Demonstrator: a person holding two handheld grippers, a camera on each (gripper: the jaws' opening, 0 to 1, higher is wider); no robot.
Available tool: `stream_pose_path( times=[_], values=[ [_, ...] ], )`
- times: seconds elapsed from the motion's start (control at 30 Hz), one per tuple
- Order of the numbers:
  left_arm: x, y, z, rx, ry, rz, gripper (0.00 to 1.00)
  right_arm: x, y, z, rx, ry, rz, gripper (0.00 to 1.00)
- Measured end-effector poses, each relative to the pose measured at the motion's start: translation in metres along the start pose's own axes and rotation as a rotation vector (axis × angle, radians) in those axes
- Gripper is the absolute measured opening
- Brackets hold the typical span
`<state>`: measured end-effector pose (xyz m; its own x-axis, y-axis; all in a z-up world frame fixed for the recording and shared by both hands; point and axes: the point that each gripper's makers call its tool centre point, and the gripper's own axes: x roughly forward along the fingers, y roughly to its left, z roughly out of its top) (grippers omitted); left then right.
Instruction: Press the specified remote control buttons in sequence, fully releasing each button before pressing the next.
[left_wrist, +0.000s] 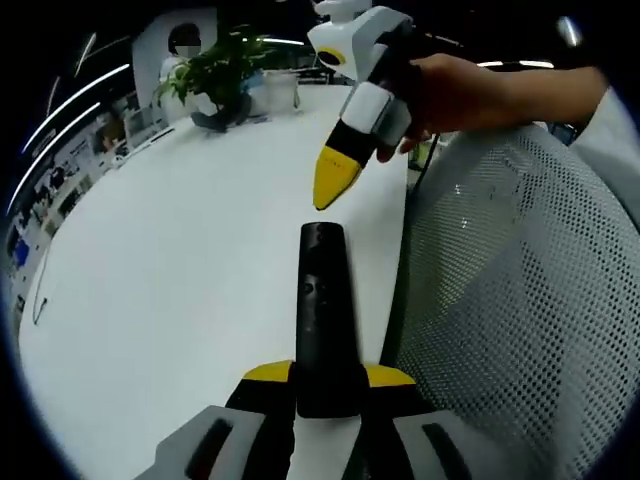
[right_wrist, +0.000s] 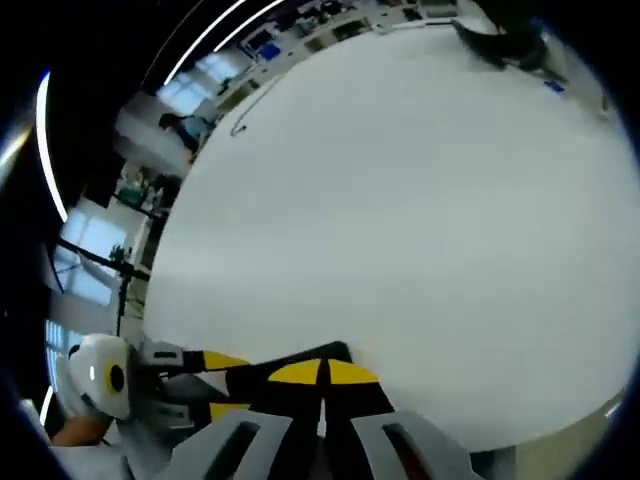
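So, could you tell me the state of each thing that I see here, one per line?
Black slim plastic remote control: clamped lengthwise between the left gripper's jaws, buttons facing up.
Left gripper: shut on the remote.
Right gripper: jaws together, tip hovering above the remote's far end, not touching.
Green potted plant: upright on the white table.

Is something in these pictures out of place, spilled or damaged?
Nothing stands out. The left tool holds the black remote straight between its jaws above the white table, the right tool hovers shut near its far end, and the potted plant at the far edge stands upright. No spill shows.
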<state>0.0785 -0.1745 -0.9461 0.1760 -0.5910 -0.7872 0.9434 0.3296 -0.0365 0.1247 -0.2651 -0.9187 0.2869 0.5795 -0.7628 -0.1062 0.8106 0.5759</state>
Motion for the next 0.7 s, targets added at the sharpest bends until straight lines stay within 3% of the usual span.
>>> stream_pose_path(
  times=[0.07, 0.17, 0.37, 0.47, 0.7],
  values=[
    [0.000, -0.001, 0.000, -0.017, -0.021, -0.007, 0.23, 0.000, 0.003, -0.001, -0.006, -0.011, 0.002, 0.00],
    [0.001, -0.003, 0.001, -0.008, -0.033, -0.010, 0.23, 0.005, -0.004, -0.012, 0.005, 0.055, -0.038, 0.00],
    [0.001, -0.003, 0.001, -0.001, -0.070, 0.003, 0.24, 0.007, -0.007, -0.012, -0.021, 0.045, -0.061, 0.00],
    [0.001, -0.004, 0.002, 0.012, -0.063, 0.011, 0.24, 0.011, -0.011, -0.017, -0.035, 0.070, -0.088, 0.00],
    [0.001, -0.004, 0.003, 0.012, -0.068, 0.011, 0.24, 0.009, -0.010, -0.015, -0.032, 0.057, -0.085, 0.00]
  ],
)
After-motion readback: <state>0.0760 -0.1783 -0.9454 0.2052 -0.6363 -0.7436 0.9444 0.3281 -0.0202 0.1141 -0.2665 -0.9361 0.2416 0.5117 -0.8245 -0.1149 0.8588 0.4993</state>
